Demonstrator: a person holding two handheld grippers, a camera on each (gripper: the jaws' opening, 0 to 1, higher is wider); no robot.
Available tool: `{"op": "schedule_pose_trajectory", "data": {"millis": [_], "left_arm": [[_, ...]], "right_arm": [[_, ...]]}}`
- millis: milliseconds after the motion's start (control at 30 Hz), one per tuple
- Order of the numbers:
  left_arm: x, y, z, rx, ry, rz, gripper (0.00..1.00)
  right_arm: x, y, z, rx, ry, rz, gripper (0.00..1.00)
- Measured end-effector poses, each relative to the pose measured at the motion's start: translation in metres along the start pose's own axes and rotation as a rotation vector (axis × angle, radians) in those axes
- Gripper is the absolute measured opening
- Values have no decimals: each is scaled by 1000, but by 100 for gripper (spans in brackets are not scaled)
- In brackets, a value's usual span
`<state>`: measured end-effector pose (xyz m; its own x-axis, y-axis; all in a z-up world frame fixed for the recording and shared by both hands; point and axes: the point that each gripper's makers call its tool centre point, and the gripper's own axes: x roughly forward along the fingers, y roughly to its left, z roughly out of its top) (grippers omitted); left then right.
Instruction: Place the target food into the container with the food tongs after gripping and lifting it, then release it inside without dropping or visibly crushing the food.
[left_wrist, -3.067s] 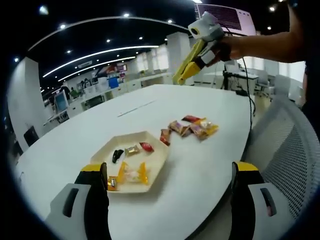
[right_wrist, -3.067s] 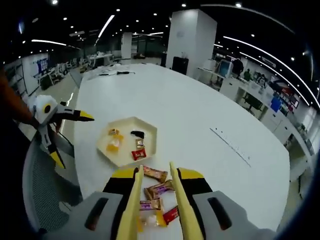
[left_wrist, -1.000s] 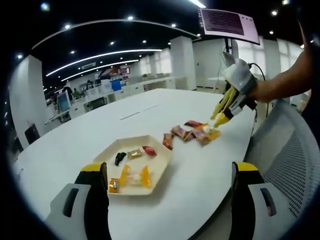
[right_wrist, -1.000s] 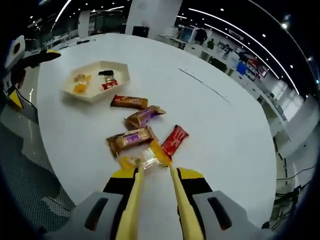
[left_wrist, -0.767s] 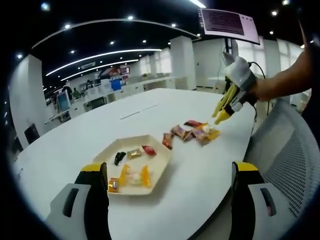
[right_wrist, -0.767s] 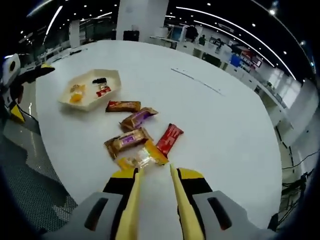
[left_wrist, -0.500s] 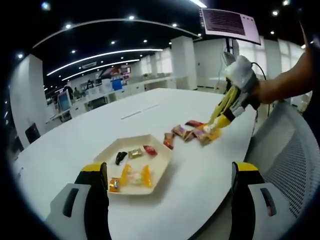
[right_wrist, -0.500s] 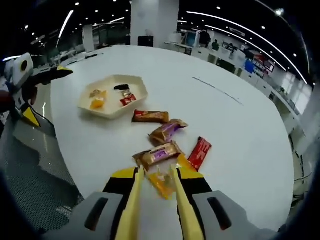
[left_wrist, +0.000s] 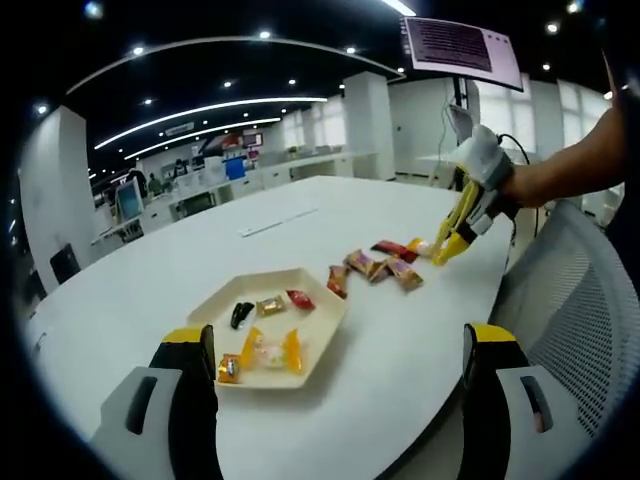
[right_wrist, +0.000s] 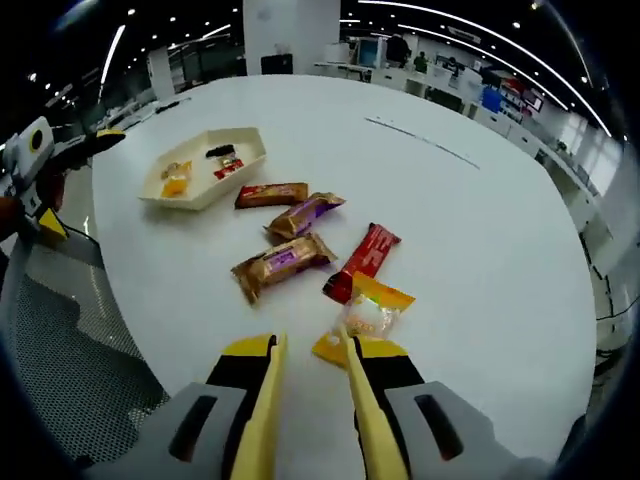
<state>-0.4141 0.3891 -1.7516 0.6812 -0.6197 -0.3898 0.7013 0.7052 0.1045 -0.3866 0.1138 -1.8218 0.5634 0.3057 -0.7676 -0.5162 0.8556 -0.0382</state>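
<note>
Yellow-orange wrapped snack (right_wrist: 370, 318) with a clear middle window showing something pale inside, crimped yellow ends; lying flat on the white table (right_wrist: 480, 230), just beyond the tips of the right gripper (right_wrist: 310, 345) and touching the end of the red wrapper (right_wrist: 362, 262); not lifted. Right gripper's yellow tong blades a little apart, nothing between them; one blade tip at the near corner of the snack, contact hard to judge. Beside it, a brown-and-purple wrapper (right_wrist: 284, 264), a second purple one (right_wrist: 305, 213) and a brown-red bar (right_wrist: 272, 194) in a loose row leading to the cream hexagonal tray (right_wrist: 178, 196); print on all wrappers too small to read. In the tray (left_wrist: 320, 322): a yellow clear-windowed sweet (left_wrist: 268, 351), a small orange piece (left_wrist: 228, 369), a dark piece (left_wrist: 236, 314), a gold one (left_wrist: 265, 305), a red one (left_wrist: 295, 298). Left gripper (left_wrist: 340, 400) spread wide, black pads with yellow caps, empty, near the tray's edge. Overhead screen (left_wrist: 458, 46) with text, illegible.
</note>
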Motion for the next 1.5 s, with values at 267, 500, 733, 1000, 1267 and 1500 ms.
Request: {"op": "schedule_pose_trajectory", "data": {"millis": [267,500,733,1000,1267,1500], "left_arm": [[0,-2,0,0,4,-8,99],[0,-1,0,-5,-2,-7,99],[0,-1,0,-6,-1,-7,99],[0,0,0,-11,-2,-3,99],[0,1,-1,-17,2,-2,99],[0,0,-1,-13,5,-3,99]], "right_arm": [[-5,-37,5,117,-39,-150,29],[9,-38,0,232,-37,-119,29],[15,-44,12,270,-52,-108,30],[22,-45,17,306,-38,-122,30],[28,-49,12,293,-23,-132,29],[31,-49,14,232,0,-114,24]]}}
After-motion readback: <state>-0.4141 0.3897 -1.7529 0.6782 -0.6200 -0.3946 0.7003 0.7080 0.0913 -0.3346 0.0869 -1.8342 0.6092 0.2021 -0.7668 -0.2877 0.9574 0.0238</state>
